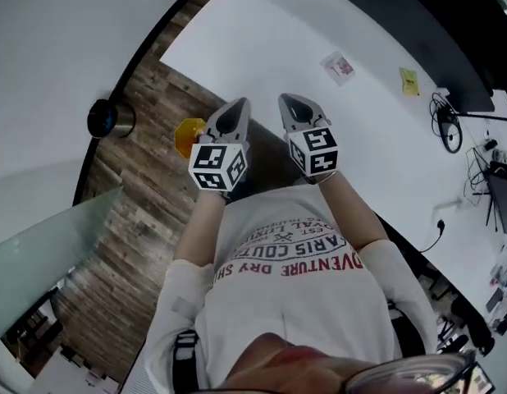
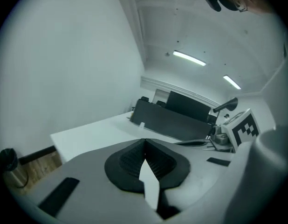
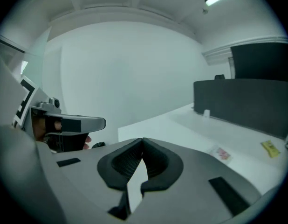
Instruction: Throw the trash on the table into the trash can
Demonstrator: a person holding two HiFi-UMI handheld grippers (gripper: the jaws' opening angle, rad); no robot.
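Left claw (image 2: 144, 141), right claw (image 3: 143, 140) closed; yellow wrapper (image 1: 409, 81) lies lengthwise up-frame.

Flat on white table (image 1: 262, 31): pink-white wrapper (image 1: 338, 66), yellow wrapper (image 1: 409, 81).

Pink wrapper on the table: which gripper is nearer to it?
Right. The right gripper hangs left of the pink wrapper; the left gripper is farther left still.

We can read print only on the person's white shirt (image 1: 294, 257), where it shows upside down: dark letters "ARIS COUT" and red letters "DVENTURE DRY SH", both partly hidden. Print on the pink wrapper (image 1: 338, 66) and the yellow wrapper (image 1: 409, 81) is too small for us to read.
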